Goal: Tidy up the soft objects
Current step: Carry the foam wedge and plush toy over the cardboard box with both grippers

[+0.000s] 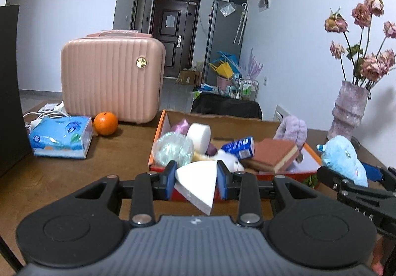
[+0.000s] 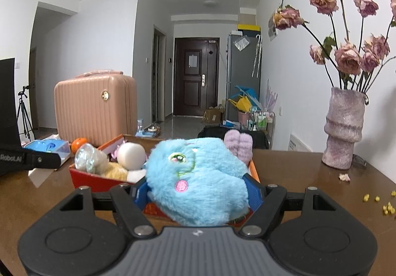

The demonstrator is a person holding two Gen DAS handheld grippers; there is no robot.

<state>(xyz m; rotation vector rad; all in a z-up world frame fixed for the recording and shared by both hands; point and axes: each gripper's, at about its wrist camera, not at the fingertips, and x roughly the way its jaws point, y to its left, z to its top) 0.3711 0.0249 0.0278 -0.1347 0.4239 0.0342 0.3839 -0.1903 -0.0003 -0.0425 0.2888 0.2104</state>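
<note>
Now mid-carry: left hand-held gripper (image 1: pixel 195 180) clamps white foam wedge (image 1: pixel 195 183), right hand-held gripper (image 2: pixel 196 191) grips blue plush (image 2: pixel 195 177); next, prob. release both over red box (image 1: pixel 284 175) w/ other soft items.

**Crowded box, open counter on 2 sides**

Bare counter (image 1: pixel 118 159) lies between the tissue pack (image 1: pixel 60 137) and the piled orange box (image 1: pixel 158 137). The pink suitcase (image 1: pixel 112 77) blocks behind; the vase (image 2: pixel 344 127) guards the right edge.

"Robot.AI" is printed on the left gripper (image 2: pixel 29 158); other labels are too blurred.
</note>
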